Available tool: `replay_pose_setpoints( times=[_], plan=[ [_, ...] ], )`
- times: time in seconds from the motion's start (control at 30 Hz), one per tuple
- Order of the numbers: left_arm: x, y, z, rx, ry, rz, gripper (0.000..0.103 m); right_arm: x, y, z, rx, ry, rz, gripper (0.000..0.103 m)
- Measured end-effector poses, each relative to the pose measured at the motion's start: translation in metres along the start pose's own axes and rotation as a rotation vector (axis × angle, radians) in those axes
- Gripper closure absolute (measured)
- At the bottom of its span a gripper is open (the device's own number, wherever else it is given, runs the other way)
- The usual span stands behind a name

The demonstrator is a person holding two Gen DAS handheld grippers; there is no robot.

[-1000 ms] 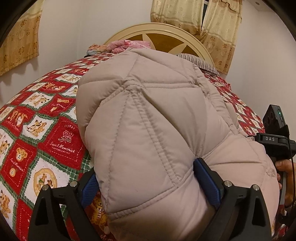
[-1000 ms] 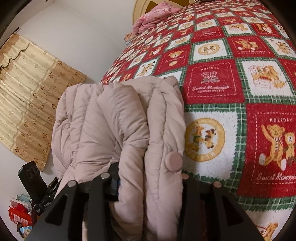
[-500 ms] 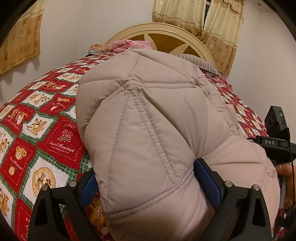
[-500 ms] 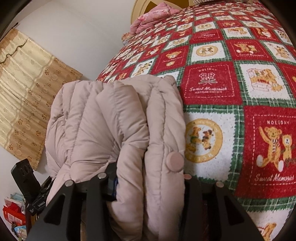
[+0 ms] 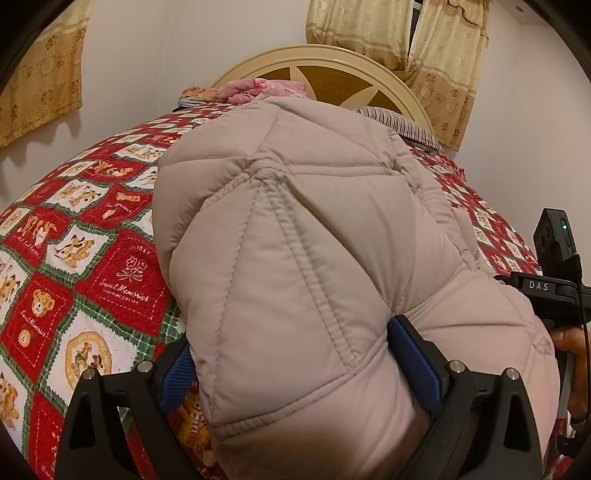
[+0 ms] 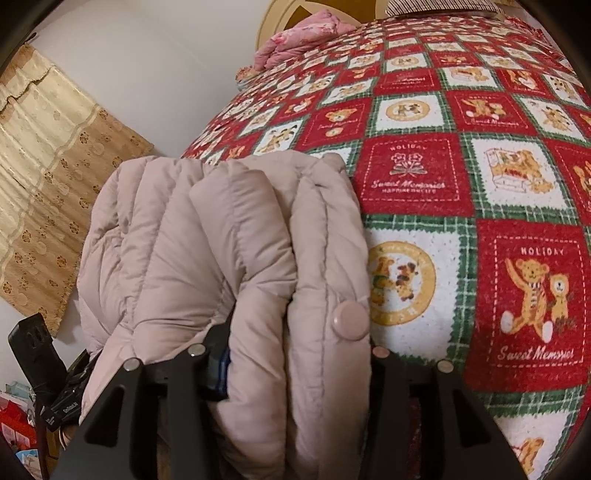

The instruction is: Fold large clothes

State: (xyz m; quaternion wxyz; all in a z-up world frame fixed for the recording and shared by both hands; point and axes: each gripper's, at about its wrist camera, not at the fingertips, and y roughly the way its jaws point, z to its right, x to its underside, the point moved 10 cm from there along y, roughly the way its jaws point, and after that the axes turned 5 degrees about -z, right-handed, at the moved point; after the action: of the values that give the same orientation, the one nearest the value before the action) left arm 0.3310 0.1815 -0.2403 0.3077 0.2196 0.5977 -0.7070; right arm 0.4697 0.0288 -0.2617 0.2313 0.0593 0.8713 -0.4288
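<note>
Left gripper (image 5: 295, 373) squeezes fat fold of puffy pink coat (image 5: 314, 240). Right gripper (image 6: 295, 369) letting go, jaws opening, coat edge between them. Coat sits folded on bed near front edge.

Risk: puffy coat may spring open once let go, maybe slide off edge.

Bed has red teddy-bear blanket (image 6: 480, 177), soft, bumpy. Wooden headboard (image 5: 332, 74), yellow curtains (image 5: 443, 55), pink bundle (image 6: 303, 33) far back.

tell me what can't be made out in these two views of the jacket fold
- Left wrist view: the quilted jacket hides most of the bedspread behind it.
- Right wrist view: jacket folds cover the right gripper pads; its jaws are opening.
- Both views: the jacket's lower end is cut off by the bottom edge.
</note>
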Motion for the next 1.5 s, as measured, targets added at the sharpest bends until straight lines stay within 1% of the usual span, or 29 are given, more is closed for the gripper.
replay_pose_setpoints(
  times=[0.17,0.2,0.23,0.27,0.3,0.33,0.37,0.4,0.43,0.53,0.7,0.8,0.87,1.1,1.23,1.4,1.5],
  plan=[
    [-0.001,-0.003,-0.001,-0.032,-0.005,-0.009,0.005,-0.001,-0.001,0.002,0.038,0.003,-0.011,0.052],
    [-0.003,-0.008,0.0,-0.063,0.004,-0.007,0.005,-0.001,-0.003,0.002,0.047,0.002,-0.012,0.05],
    [-0.005,-0.013,0.001,-0.093,0.016,-0.002,0.005,-0.002,-0.006,0.002,0.064,-0.002,-0.006,0.046],
    [-0.006,-0.019,0.002,-0.129,0.031,0.004,0.005,-0.003,-0.01,0.001,0.086,-0.012,0.005,0.045],
    [-0.009,-0.026,0.004,-0.17,0.049,0.012,0.005,-0.003,-0.017,-0.002,0.108,-0.028,0.021,0.041],
    [-0.01,-0.034,0.007,-0.202,0.066,0.022,0.005,-0.004,-0.024,-0.005,0.128,-0.042,0.038,0.041],
    [-0.012,-0.045,0.012,-0.215,0.081,0.04,0.005,-0.004,-0.033,-0.009,0.146,-0.057,0.059,0.04],
    [-0.014,-0.055,0.017,-0.21,0.094,0.061,0.005,-0.004,-0.04,-0.011,0.156,-0.064,0.075,0.037],
    [-0.016,-0.066,0.023,-0.203,0.102,0.082,0.005,-0.004,-0.05,-0.014,0.163,-0.069,0.095,0.031],
    [-0.022,-0.101,0.038,-0.174,0.113,0.147,0.005,-0.001,-0.086,-0.025,0.172,-0.091,0.184,0.02],
    [-0.018,-0.152,0.063,-0.16,0.123,0.224,0.005,0.016,-0.127,-0.046,0.15,-0.112,0.264,0.018],
    [-0.01,-0.172,0.076,-0.134,0.127,0.247,0.005,0.032,-0.148,-0.063,0.138,-0.138,0.313,0.014],
    [-0.004,-0.183,0.083,-0.126,0.133,0.257,0.005,0.043,-0.161,-0.074,0.133,-0.159,0.344,0.013],
    [0.011,-0.219,0.095,-0.118,0.144,0.31,0.005,0.067,-0.188,-0.098,0.134,-0.221,0.388,0.012],
    [0.015,-0.232,0.098,-0.108,0.136,0.332,0.005,0.079,-0.202,-0.11,0.128,-0.251,0.407,0.009],
    [0.017,-0.237,0.1,-0.126,0.145,0.341,0.005,0.086,-0.21,-0.117,0.136,-0.268,0.425,0.009],
    [0.018,-0.241,0.102,-0.108,0.148,0.351,0.005,0.093,-0.214,-0.12,0.143,-0.278,0.432,0.009]
  ],
)
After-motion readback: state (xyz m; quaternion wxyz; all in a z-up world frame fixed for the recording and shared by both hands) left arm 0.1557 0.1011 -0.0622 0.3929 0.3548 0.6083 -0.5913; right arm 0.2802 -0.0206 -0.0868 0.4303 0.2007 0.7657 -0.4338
